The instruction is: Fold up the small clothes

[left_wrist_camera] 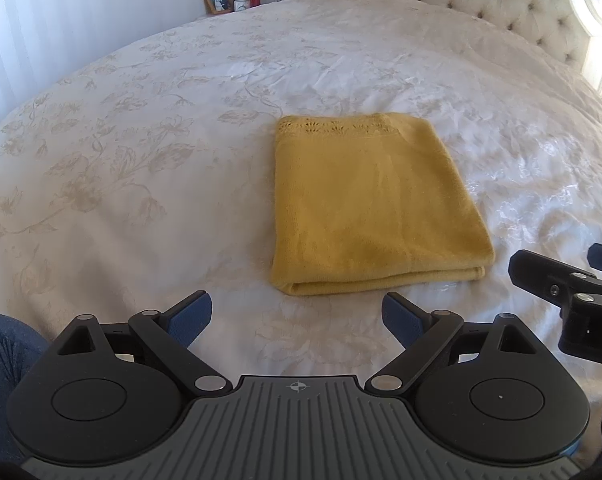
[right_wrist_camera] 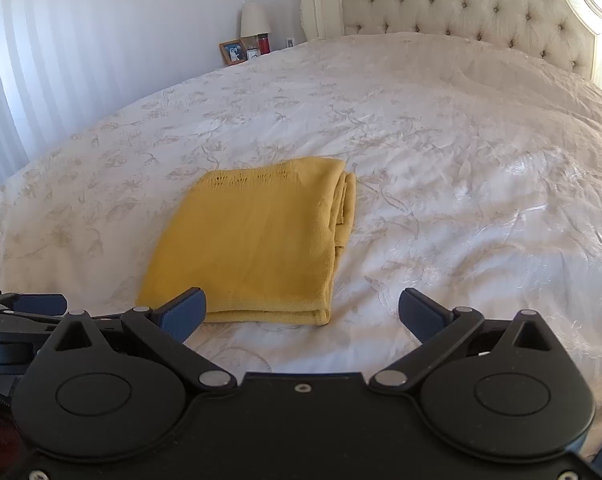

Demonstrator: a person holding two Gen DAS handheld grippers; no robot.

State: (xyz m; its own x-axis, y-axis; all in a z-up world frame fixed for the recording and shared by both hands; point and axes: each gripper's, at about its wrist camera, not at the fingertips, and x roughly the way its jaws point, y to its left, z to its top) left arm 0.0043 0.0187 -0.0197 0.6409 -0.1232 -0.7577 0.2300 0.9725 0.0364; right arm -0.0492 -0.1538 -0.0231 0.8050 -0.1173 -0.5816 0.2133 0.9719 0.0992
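A yellow knitted garment lies folded into a neat rectangle on the white bedspread; it also shows in the right wrist view, with stacked layers along its right edge. My left gripper is open and empty, just short of the garment's near folded edge. My right gripper is open and empty, its left fingertip over the garment's near edge. The right gripper also shows at the right edge of the left wrist view, beside the garment.
A tufted headboard stands at the far end of the bed. A nightstand at the back holds a lamp, a framed photo and a red bottle. Blue denim is at the lower left.
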